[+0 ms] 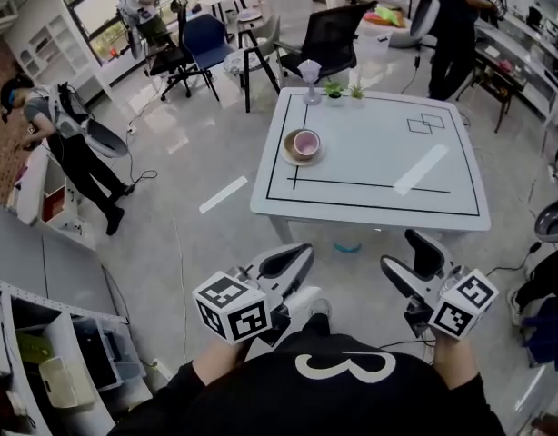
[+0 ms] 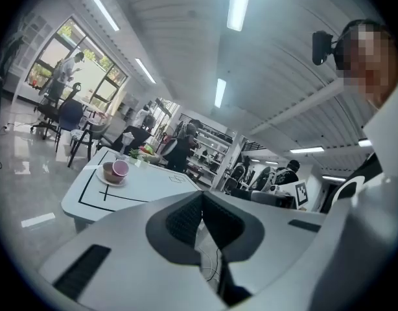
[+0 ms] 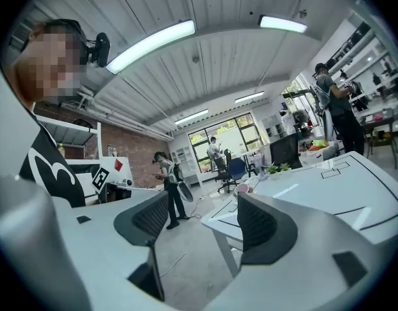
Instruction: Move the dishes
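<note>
You stand back from the tabletop [image 1: 379, 166]; the pink bowl [image 1: 306, 142] on its plate [image 1: 291, 157] lies well ahead, nearer your left gripper [image 1: 293, 257], fingers clenched empty; right gripper [image 1: 411, 260] fingers released

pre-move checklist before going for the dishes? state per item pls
1. Dishes located: ok. Plate carrying a brown bowl and pink cup sits on the table's left part.
2. Right gripper ready: ok. Jaws apart, nothing between them.
3. Left gripper ready: not ok. Jaws together, empty; open it before grasping.
4. Dishes within reach: not ok. Both grippers are held near the body, with floor between them and the table.
5. Drop-off spot known: cannot tell.
</note>
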Demonstrator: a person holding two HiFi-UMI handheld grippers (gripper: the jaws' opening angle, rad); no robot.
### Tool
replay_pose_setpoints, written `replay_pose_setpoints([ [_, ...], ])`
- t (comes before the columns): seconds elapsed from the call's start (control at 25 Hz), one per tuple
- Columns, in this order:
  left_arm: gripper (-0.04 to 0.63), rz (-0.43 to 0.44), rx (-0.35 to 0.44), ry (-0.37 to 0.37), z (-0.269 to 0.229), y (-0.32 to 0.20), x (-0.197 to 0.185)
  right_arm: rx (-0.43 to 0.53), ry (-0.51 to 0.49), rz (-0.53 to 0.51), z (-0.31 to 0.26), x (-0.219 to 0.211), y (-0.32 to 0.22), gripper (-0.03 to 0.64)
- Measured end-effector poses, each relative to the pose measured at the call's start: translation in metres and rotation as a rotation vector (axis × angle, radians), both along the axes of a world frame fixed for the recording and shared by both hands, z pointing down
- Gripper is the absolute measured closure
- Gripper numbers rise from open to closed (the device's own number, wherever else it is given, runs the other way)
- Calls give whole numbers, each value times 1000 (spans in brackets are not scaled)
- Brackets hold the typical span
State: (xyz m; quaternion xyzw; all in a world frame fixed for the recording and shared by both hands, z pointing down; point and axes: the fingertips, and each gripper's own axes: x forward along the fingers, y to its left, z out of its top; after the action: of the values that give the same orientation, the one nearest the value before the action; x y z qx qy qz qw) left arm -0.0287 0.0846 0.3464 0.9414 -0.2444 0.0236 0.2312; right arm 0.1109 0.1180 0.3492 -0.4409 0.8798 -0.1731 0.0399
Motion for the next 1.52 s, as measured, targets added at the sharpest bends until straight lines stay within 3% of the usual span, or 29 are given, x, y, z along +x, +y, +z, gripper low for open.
replay_pose_setpoints([
  [0.32,592,-19,-38,3,12,-103,-1,-63,16,-12,7,-4,-94,308],
  [0.68,592,-51,-39,4,15,-177,-18,-43,49,-38,4,-24,-171,311],
  [0.88,592,-60,-46,-6,25,-193,-23,-21,61,-47,1,-34,-188,313],
  [1.52,592,-138,-34,-14,23,-216,-43,-105,40,-86,33,-46,-237,344],
])
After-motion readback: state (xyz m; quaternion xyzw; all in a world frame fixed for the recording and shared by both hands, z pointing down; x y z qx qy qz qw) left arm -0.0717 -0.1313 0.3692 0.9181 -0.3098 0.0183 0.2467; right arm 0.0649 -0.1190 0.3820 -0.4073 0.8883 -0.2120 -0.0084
